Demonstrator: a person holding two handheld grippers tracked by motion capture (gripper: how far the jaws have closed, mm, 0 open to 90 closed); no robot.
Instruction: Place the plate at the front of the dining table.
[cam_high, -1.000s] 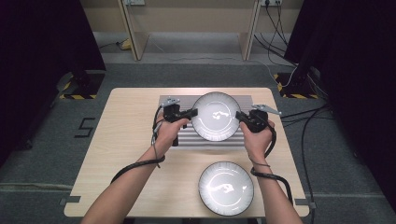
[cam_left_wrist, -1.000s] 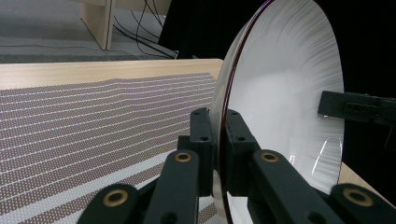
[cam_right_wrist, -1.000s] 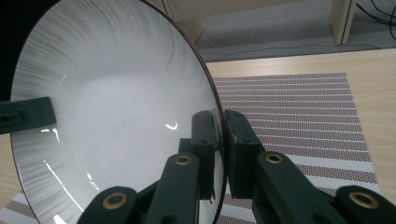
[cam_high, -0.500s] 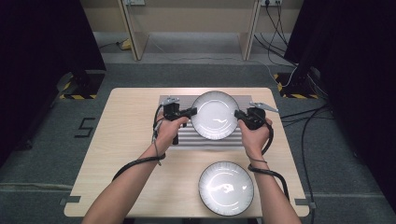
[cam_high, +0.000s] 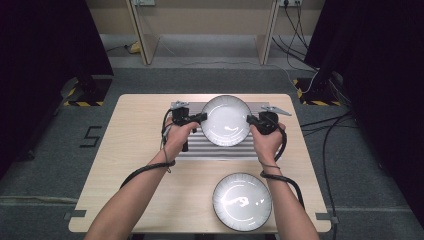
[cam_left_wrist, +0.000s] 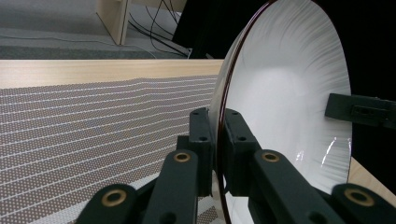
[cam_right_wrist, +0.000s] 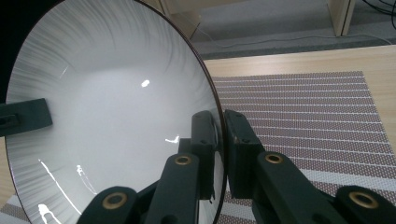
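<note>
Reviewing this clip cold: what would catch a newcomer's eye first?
The white plate, pinched at opposite rims by the left gripper and the right gripper, above the striped placemat at the table's far middle. Next, a second white plate lying flat near the table's front edge, beside the person's right forearm.

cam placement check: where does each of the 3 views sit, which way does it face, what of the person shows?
High view: above the person's side, facing forward and down on the table; both forearms, left tongs, right tongs.
Left gripper view: on the left tongs, looking along its jaws across the striped mat.
Right gripper view: on the right tongs, same way.
Shared: the held plate, gripped at opposite rims.
</note>
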